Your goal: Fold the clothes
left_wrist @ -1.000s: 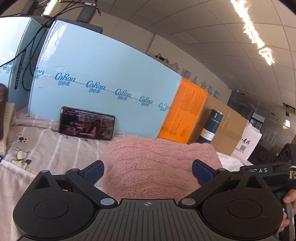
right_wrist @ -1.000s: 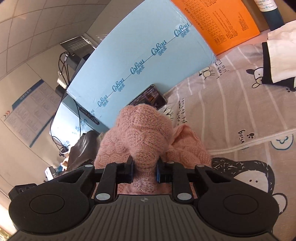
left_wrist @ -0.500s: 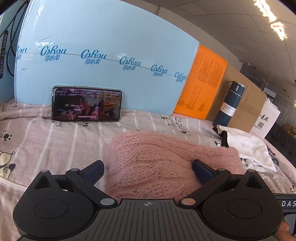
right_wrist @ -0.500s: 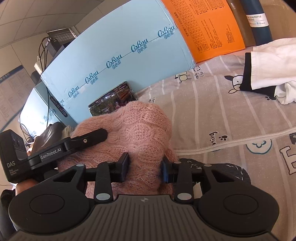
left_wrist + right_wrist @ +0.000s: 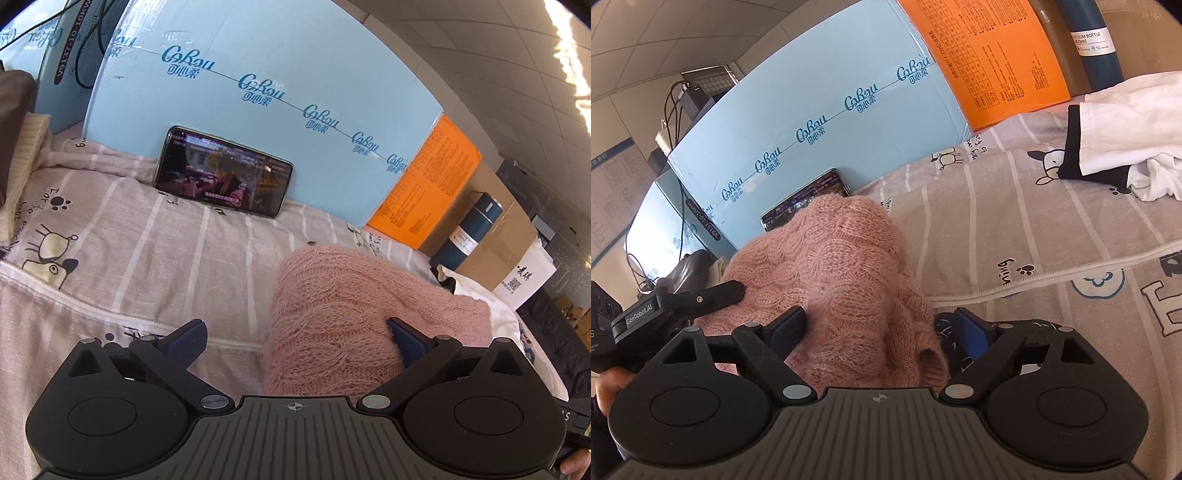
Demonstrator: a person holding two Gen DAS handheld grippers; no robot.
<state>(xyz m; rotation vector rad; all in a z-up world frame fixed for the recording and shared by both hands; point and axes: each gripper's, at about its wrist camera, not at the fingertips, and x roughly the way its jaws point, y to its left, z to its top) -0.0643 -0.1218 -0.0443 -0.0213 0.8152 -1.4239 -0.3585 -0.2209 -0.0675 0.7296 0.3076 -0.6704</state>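
Observation:
A folded pink cable-knit sweater (image 5: 354, 314) lies as a thick bundle on the striped cartoon bedsheet (image 5: 147, 251). My left gripper (image 5: 295, 338) is open, its right finger against the sweater's near side and its left finger over bare sheet. In the right wrist view the sweater (image 5: 834, 266) sits between the open jaws of my right gripper (image 5: 879, 328), which no longer pinch it. The left gripper's finger (image 5: 713, 291) rests against the sweater's left side there.
A phone (image 5: 223, 171) leans on a light-blue carton (image 5: 258, 122) at the back. An orange box (image 5: 424, 184), a dark-blue vacuum bottle (image 5: 469, 229) and a brown carton stand to the right. A white garment with black trim (image 5: 1115, 125) lies on the sheet.
My right gripper has opened and let go of the pink sweater. The sweater has come down onto the sheet. My left gripper has shifted left and tilted down, staying open.

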